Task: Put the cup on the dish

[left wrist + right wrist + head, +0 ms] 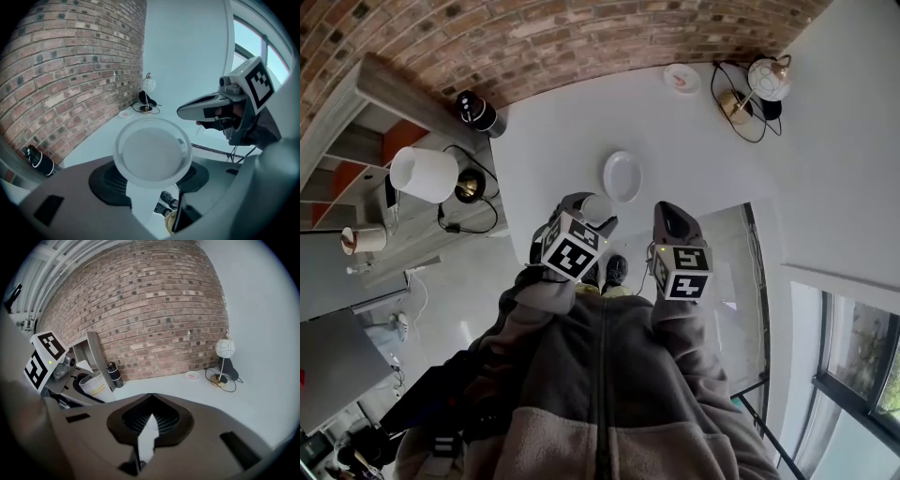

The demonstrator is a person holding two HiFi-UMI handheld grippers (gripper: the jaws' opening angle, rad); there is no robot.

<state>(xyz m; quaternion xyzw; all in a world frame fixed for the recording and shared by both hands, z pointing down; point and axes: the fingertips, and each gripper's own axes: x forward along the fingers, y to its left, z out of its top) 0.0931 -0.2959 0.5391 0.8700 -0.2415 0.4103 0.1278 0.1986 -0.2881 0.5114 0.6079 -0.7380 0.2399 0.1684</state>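
My left gripper (592, 204) is shut on a white paper cup (599, 207), held just short of the white dish (622, 175) on the white table (694, 159). In the left gripper view the cup (152, 152) fills the space between the jaws with its round end facing the camera, and it hides the dish. My right gripper (667, 214) hangs beside it to the right, over the table's near edge, shut with nothing in it. In the right gripper view its jaws (150, 416) meet, and the cup (95, 386) shows at the left in the other gripper.
A small pinkish saucer (682, 79) and a globe lamp (766, 80) with a looped cord stand at the far right of the table. A black cylinder (478, 112) stands at the far left corner by the brick wall. A white lampshade (424, 173) and shelves are off to the left.
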